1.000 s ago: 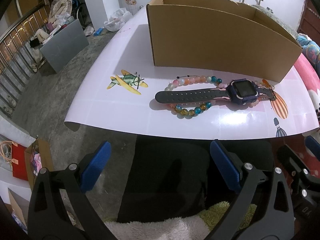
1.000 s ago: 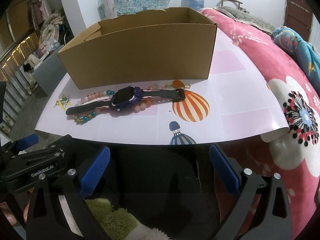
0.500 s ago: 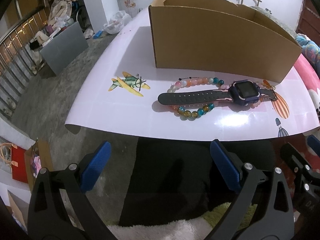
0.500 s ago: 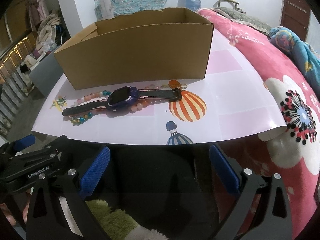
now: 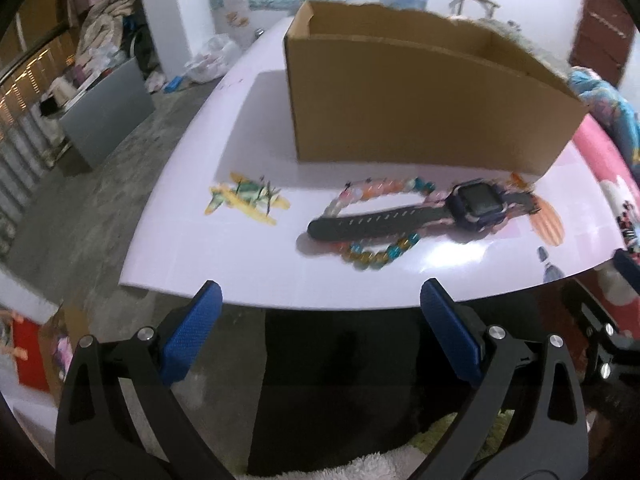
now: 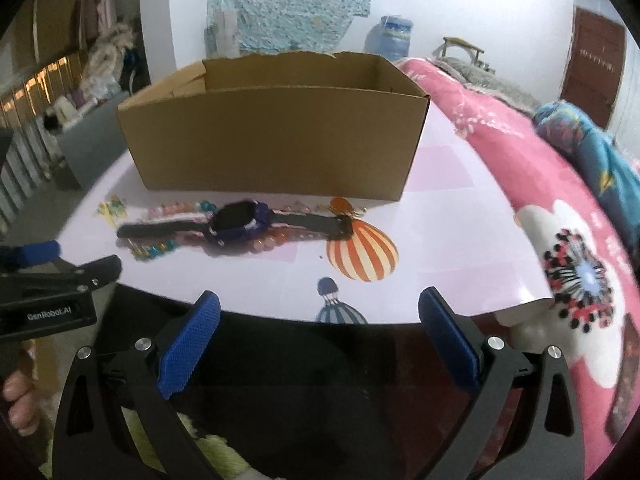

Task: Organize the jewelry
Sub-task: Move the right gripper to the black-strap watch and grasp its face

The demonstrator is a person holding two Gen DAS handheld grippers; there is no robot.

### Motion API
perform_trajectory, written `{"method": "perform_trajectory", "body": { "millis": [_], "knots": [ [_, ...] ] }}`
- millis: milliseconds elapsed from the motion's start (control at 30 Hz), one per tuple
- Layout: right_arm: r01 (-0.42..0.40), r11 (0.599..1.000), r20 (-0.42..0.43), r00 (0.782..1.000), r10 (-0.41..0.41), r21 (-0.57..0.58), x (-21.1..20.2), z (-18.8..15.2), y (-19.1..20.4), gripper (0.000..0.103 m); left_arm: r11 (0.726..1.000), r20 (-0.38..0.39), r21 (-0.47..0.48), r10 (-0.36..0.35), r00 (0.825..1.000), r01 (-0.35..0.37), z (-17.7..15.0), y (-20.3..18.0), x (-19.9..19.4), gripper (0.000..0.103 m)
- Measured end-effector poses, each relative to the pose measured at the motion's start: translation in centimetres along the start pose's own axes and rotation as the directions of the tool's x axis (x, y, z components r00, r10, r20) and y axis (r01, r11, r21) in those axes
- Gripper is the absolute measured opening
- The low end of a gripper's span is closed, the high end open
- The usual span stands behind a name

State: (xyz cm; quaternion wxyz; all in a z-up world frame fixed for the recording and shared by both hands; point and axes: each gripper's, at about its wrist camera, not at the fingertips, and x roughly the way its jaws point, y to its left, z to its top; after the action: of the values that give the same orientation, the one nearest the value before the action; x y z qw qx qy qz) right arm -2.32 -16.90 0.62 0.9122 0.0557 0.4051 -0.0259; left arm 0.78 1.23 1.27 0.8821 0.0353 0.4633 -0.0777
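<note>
Both grippers are held short of the table's near edge, nothing touched. The left gripper (image 5: 320, 296) is seen with its blue pads (image 5: 192, 332) spread wide and nothing between them; the right gripper (image 6: 319, 305) is likewise spread wide and empty, its pads (image 6: 448, 340) hanging over dark fabric below the table edge.

The cardboard box (image 5: 420, 116) is taken as the landmark: open-topped, it is set on the pale pink table sheet (image 5: 248, 248). Just in front of its near wall, a purple-cased watch (image 5: 476, 206) with a dark strap is laid flat, its strap stretched roughly parallel to that wall. A beaded bracelet (image 5: 376, 252) of pink, orange, teal and amber beads is found under the watch, its beads showing on both sides of the strap. Neither piece is in contact with the box.

From the right wrist view, the same watch (image 6: 240, 222) and beads (image 6: 160, 248) are seen before the box (image 6: 276, 140), with a printed striped balloon (image 6: 364, 250) on the sheet at the strap's end. A pink floral blanket (image 6: 580, 264) is spread to the right of the box. The picture is softened by motion blur.
</note>
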Motion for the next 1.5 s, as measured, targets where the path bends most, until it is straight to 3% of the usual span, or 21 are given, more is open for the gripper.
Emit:
{"method": "perform_trajectory", "body": {
  "millis": [167,367,500,633,700,800,933,1100,1167,1300,1500],
  "knots": [
    [-0.063,0.996,0.017,0.998,0.062,0.058,0.4,1.4,-0.9,0.097,0.985,0.089,-0.006,-0.171,0.981,0.172,0.7,1.2,-1.1,0.096],
    [-0.113,0.993,0.000,0.994,0.113,0.032,2.5,3.7,-0.1,0.097,0.974,0.074,-0.006,-0.227,0.971,0.228,1.8,1.6,-1.2,0.096],
    [-0.189,0.981,0.003,0.982,0.189,0.030,3.4,5.0,0.5,0.096,0.964,0.091,0.005,-0.267,0.959,0.268,1.5,1.8,-1.0,0.096],
    [-0.241,0.970,-0.010,0.970,0.241,0.015,4.6,5.7,1.4,0.082,0.959,0.066,-0.011,-0.282,0.957,0.283,2.0,2.3,0.2,0.091],
    [-0.250,0.968,-0.033,0.967,0.251,0.012,5.3,5.7,1.7,0.073,0.955,0.039,-0.033,-0.295,0.955,0.296,2.3,2.7,1.1,0.071],
    [-0.261,0.965,-0.074,0.962,0.261,0.015,6.6,5.6,2.0,0.060,0.945,-0.016,-0.087,-0.318,0.948,0.316,2.7,3.5,3.0,0.059],
    [-0.256,0.967,-0.113,0.960,0.256,0.018,7.9,5.3,2.0,0.052,0.933,-0.053,-0.149,-0.339,0.939,0.328,3.0,4.5,4.7,0.058],
    [-0.244,0.970,-0.124,0.962,0.242,-0.006,8.3,5.0,2.6,0.052,0.909,-0.073,-0.173,-0.396,0.915,0.380,3.0,4.9,5.5,0.054],
    [-0.238,0.971,-0.125,0.964,0.234,-0.015,8.4,5.1,2.9,0.052,0.887,-0.076,-0.191,-0.440,0.895,0.420,3.0,5.0,5.4,0.051],
    [-0.229,0.973,-0.125,0.966,0.225,-0.020,8.5,5.1,2.9,0.052,0.866,-0.030,-0.173,-0.480,0.877,0.468,3.2,5.2,4.0,0.050],
    [-0.223,0.975,-0.121,0.968,0.219,-0.022,8.6,5.2,3.0,0.052,0.827,0.037,-0.112,-0.551,0.834,0.552,3.6,4.5,2.1,0.045]
  ]
}}
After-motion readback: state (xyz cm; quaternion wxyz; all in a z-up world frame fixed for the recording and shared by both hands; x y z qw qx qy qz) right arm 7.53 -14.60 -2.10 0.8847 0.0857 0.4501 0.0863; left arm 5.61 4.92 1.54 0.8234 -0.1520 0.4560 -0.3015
